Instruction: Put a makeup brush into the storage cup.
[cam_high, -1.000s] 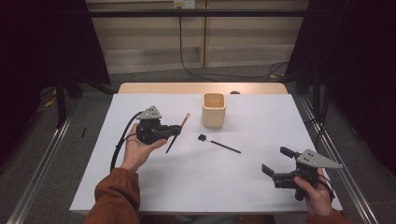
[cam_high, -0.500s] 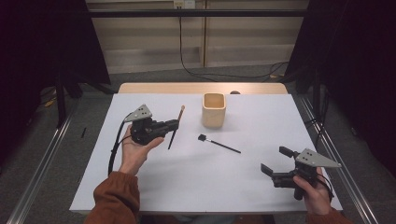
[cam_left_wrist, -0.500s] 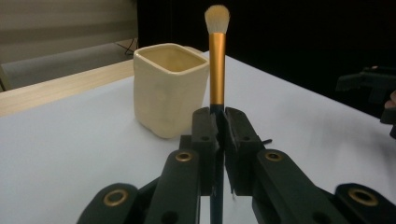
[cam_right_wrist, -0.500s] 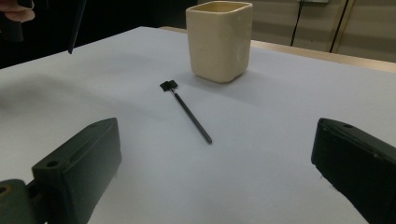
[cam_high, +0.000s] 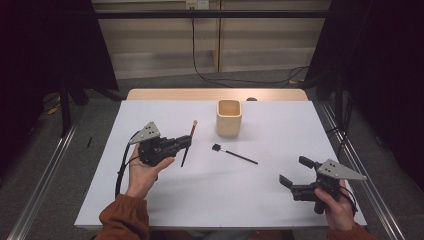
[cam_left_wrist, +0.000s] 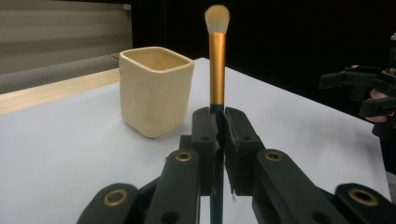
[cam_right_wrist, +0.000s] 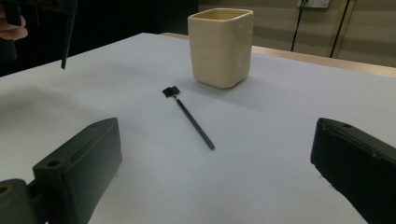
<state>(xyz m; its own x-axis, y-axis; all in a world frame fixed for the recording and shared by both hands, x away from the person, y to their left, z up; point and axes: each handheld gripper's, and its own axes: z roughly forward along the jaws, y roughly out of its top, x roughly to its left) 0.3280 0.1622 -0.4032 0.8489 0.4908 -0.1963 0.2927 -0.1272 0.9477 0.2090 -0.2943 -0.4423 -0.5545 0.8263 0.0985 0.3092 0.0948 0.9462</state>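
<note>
Nearest the person's edge of the white-covered table (cam_high: 165, 200), the right gripper (cam_high: 296, 176) was held low over the sheet with its jaws spread wide and nothing between them, its jaws pointed toward the slim black flat-headed applicator wand (cam_high: 236, 154) that lay flat on the sheet, apart from everything else. Further in and to the left, the left gripper (cam_high: 187, 143) was seen lifted off the table, its jaws clamped narrowly on the dark lower handle of a makeup brush with a gold ferrule and pale fluffy bristles (cam_left_wrist: 217, 56), which rose from the jaws bristle-end first, with the handle's tail hanging below the jaws. Beyond it, near the far edge, the cream square ceramic cup (cam_high: 229, 117) stood upright and looked empty, close to the brush tip yet not touching it. The step in hand was judged to be the carrying of the brush to that cup. For it to be done well, the brush would best be raised until its tail cleared the rim, centred over the opening, lowered handle-first, and released only once the tail was well inside, so that the light cup was not nudged or tipped.
</note>
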